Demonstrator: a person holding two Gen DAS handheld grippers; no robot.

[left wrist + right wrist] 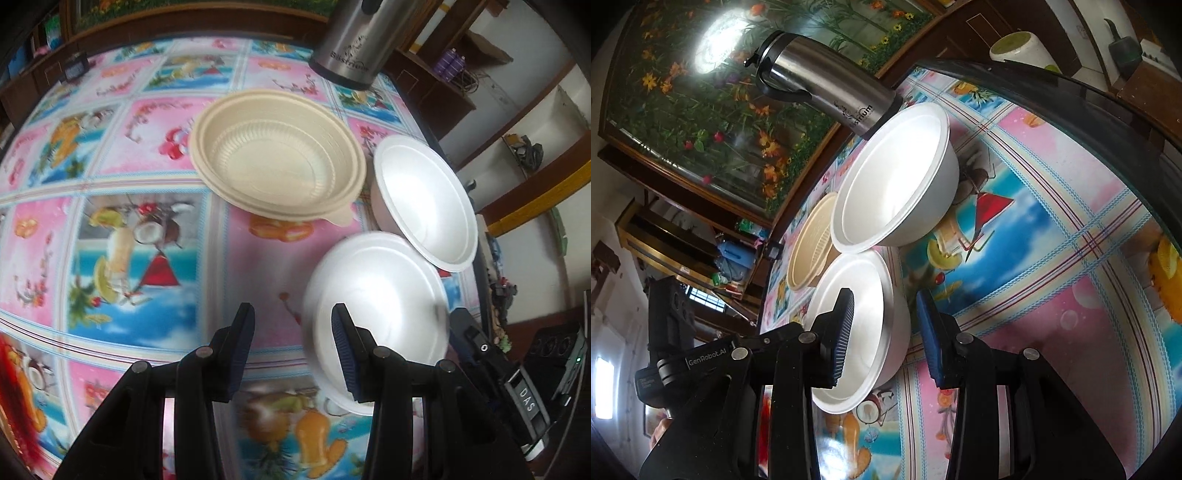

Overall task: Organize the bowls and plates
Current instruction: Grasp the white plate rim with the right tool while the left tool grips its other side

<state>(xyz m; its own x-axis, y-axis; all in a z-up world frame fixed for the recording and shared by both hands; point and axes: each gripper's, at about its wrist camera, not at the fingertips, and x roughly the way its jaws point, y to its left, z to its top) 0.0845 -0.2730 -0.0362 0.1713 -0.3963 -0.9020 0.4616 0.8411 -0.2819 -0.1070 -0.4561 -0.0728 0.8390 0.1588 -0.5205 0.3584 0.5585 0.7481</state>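
Straddling near bowl [860,325] rim, right tongs [884,334].

Left black two-finger gripper w/ blue ribbed pads [293,345] points steeply down, jaws partly apart, nothing pinched btwn them. Right black two-finger gripper w/ blue ribbed pads [886,338] tilts down less steeply, jaws partly apart, pads not pressing anything. In right wrist view the left gripper's black body sits near, at far left.

Right gripper [886,332] jaws straddling near white bowl [864,295] wall, steel flask [827,85] behind
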